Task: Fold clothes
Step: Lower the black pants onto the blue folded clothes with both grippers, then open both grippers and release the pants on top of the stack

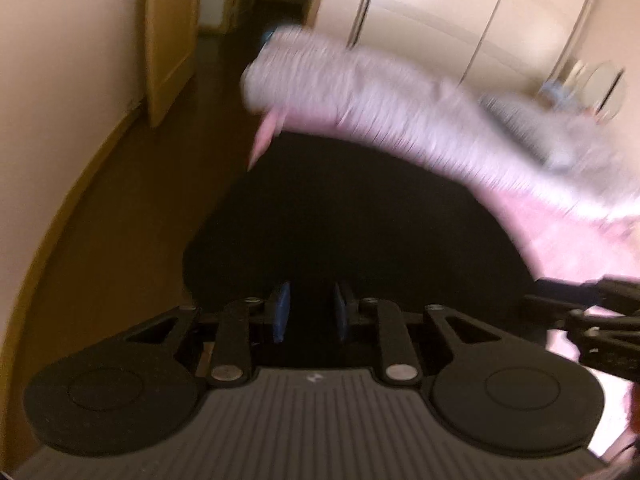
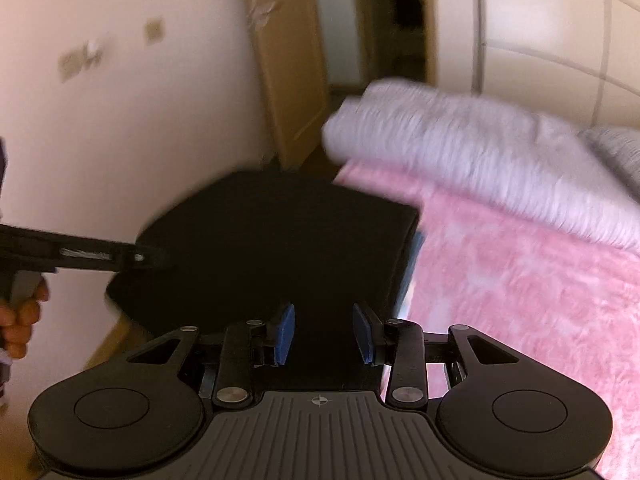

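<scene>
Nearest the lens in the left wrist view sits the left tool point(image 1: 308, 312), its two blue pads point(image 1: 282, 312) standing partly apart with only dark fabric seen beyond the gap; whether that fabric runs between the pads cannot be told, since it is black against black and the frame is blurred. The black garment point(image 1: 352, 216) spreads from the tool toward 12 o'clock as a broad, flat dark shape. Behind it, from 12 round to 3 o'clock, a rolled pale lilac blanket point(image 1: 360, 92) arcs across a pink bedspread point(image 1: 576, 248). At 3 o'clock the right tool's black linkage enters the frame edge.

In the right wrist view the right tool point(image 2: 324, 334) stands a little wider, its blue pads point(image 2: 286, 334) not visibly pressing on anything, with the garment's near edge showing between them. The black garment point(image 2: 280, 240) lies folded with a straight edge at 2 o'clock, overhanging the pink bedspread point(image 2: 520, 300) on the side toward 9 o'clock. The lilac blanket point(image 2: 460, 148) lies at 1 o'clock. At 9 o'clock the left tool point(image 2: 152, 258) reaches the garment's edge, a hand point(image 2: 20, 316) gripping its handle. A wooden door point(image 2: 292, 60) stands at 12 o'clock.
</scene>
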`<state>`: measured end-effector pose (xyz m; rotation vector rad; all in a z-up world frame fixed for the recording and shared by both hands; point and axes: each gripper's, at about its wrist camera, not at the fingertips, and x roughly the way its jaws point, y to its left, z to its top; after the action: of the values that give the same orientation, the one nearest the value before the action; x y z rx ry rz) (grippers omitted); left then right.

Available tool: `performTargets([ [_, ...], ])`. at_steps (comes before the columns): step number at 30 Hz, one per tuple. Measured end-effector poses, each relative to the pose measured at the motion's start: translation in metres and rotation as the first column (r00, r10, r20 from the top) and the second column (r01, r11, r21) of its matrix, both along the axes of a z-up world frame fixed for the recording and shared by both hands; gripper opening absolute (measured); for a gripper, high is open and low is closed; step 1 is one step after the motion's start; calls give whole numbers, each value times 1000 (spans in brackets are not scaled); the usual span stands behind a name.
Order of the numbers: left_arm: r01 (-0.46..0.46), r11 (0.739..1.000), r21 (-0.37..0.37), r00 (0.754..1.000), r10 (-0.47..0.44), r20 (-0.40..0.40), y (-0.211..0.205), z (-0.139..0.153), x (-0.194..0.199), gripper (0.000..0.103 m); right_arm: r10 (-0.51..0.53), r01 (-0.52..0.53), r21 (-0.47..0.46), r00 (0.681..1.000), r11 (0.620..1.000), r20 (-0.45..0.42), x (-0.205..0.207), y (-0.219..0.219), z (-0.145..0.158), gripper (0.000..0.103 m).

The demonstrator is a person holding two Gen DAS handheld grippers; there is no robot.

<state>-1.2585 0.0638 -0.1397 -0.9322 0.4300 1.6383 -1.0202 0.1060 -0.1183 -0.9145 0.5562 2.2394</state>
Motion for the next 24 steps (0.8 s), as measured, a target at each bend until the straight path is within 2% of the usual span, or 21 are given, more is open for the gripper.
performTargets([
  [2, -50, 998, -24, 999, 50, -13, -6, -6, 7, 23, 42, -41, -33, 998, 999, 43, -5, -4, -12, 37],
  [6, -106, 994, -40, 993, 104, -50, -20, 21, 29, 22, 92, -92, -12, 996, 996, 16, 3, -13, 8, 37],
  [8, -156, 986, -55, 986, 152, -65, -33, 36, 43, 25, 99, -99, -24, 995, 995, -8, 13, -17, 16, 37],
  [11, -237, 969, -74, 968, 229, -97, -58, 55, 67, 33, 87, -88, -70, 996, 994, -13, 31, -20, 20, 37],
  [15, -310, 945, -101, 939, 288, -190, -87, 73, 105, 39, 85, -85, -94, 996, 992, -5, 54, -24, 25, 38],
  [19, -327, 943, -67, 925, 304, -229, -113, 89, 134, 43, 64, -66, -87, 998, 994, -26, 75, -31, 36, 38],
  [24, -334, 942, 29, 905, 329, -269, -142, 112, 156, 50, 32, -35, -32, 995, 999, -95, 100, -48, 63, 40],
])
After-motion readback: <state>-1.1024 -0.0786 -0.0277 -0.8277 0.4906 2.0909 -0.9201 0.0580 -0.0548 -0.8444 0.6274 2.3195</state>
